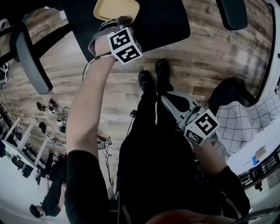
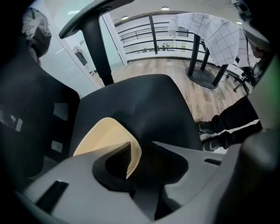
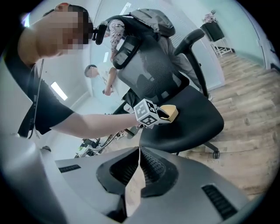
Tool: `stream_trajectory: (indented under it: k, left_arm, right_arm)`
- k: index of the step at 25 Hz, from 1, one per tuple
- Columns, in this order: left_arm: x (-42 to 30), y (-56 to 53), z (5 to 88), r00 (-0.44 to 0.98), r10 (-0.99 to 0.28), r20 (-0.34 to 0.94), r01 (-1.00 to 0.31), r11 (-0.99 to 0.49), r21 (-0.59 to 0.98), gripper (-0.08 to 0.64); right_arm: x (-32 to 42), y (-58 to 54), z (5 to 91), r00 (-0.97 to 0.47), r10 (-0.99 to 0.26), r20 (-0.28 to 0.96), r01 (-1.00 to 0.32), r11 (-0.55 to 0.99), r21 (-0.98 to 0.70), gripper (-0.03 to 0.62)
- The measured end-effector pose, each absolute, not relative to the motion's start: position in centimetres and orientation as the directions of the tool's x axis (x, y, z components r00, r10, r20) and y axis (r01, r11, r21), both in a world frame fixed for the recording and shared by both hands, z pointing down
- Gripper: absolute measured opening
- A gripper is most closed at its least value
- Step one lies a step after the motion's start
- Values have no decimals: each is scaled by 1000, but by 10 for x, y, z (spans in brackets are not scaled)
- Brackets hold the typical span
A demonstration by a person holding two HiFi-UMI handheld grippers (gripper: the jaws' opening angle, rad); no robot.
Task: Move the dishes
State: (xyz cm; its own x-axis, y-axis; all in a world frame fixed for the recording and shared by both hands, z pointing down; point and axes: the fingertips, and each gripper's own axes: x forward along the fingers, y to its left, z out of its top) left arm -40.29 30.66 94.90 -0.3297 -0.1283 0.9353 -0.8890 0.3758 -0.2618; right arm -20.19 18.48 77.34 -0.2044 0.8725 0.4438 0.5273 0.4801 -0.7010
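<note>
At the top of the head view, the left gripper [image 1: 120, 21] pinches the rim of a cream dish [image 1: 116, 8] over the black chair seat [image 1: 162, 22]. The right gripper [image 3: 139, 151] sits closed on nothing. The dish looks light, stiff and smooth; an edge hold could pivot, so bite deep on the rim

Running off head view's top edge: plate [image 1: 116, 8] & chair seat [image 1: 166, 22], both cut. Hiding plate's near rim behind left gripper [image 2: 141, 146] pad in left gripper view. Showing too small in right gripper view for rim detail.
</note>
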Motion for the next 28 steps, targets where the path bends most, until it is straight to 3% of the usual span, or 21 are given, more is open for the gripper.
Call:
stream_trajectory:
  k: [4,13,28]
  left_arm:
    - [-404,306,954,-322,-124,938,-891,375,-257,40]
    - [-391,291,934,-328,-161,931,-917,289,-274,23]
    - [-306,238,693,-273,-249,929,-959,148,-241,23]
  right_arm:
    - [-201,184,776,-213,869,447,520,488,-701,21]
    - [-196,181,773,-230,862,451,527,500,-687,21]
    - [-174,177,581,-399,818,413,585,575,-573,21]
